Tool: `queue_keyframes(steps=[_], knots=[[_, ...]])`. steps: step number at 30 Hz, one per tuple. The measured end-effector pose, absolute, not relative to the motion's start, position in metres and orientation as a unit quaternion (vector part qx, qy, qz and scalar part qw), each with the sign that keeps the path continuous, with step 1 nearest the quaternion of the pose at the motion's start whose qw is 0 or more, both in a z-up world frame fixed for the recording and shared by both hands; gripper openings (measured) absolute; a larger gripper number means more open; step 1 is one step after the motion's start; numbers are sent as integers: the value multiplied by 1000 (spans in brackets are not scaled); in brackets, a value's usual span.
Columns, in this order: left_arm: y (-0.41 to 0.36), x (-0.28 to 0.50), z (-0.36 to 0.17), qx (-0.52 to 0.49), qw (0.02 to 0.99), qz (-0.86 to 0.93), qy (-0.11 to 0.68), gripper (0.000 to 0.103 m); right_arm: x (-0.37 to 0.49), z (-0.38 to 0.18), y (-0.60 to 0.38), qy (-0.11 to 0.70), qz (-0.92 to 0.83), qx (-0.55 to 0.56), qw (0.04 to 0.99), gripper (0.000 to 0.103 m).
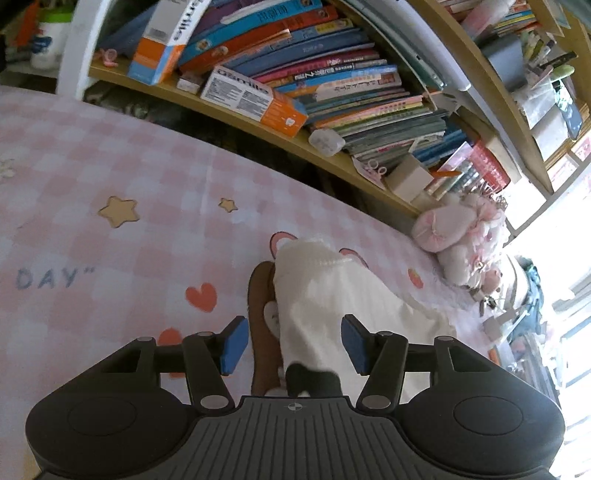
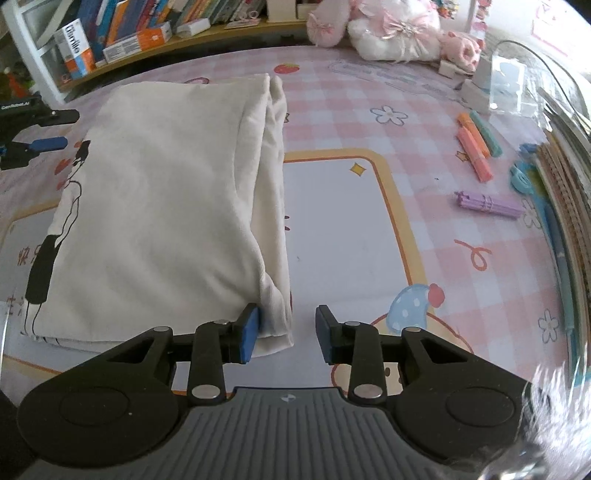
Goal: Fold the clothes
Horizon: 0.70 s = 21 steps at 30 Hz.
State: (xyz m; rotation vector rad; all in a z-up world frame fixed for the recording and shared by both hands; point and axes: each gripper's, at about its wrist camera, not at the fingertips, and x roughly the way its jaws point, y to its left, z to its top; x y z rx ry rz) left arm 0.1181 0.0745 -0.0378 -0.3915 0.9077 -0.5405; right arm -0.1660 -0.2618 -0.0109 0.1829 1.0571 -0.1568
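right gripper at the near right corner of a folded cream t-shirt

its jaws stand wide apart and hold nothing; the left blue pad touches the shirt's bunched right edge, so a clean grip probably means sliding forward until every layer of that corner sits between the pads before closing. the shirt lies flat on the pink checked tablecloth, left of the yellow-bordered panel. farther left, the left gripper hovers over the shirt's other edge, jaws also wide, gripping nothing. far back, the wooden bookshelf holds slanting books and orange-and-white boxes; plush toys sit at the table's far end.
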Motion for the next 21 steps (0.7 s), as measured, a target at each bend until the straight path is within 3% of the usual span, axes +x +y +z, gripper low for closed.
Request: queue_keyframes(steps=[14, 15, 16, 17, 18, 19, 21], knots=[[61, 179, -70, -278, 790, -274, 473, 50, -165, -9, -252, 507, -121, 98, 848, 30], [61, 180, -72, -286, 786, -273, 475, 46, -165, -9, -251, 507, -124, 98, 847, 30], [61, 181, -74, -292, 783, -272, 478, 37, -166, -9, -250, 506, -127, 100, 847, 30], [59, 181, -74, -283, 786, -274, 476, 21, -166, -9, -249, 505, -130, 101, 847, 30], [57, 180, -73, -272, 791, -277, 473, 14, -167, -10, -249, 504, -132, 104, 847, 30], [54, 173, -63, -251, 805, -294, 450, 9, -167, -10, -249, 504, -134, 106, 847, 30], [48, 159, -44, -207, 831, -327, 400, 8, -168, -10, -250, 504, -136, 110, 846, 30]])
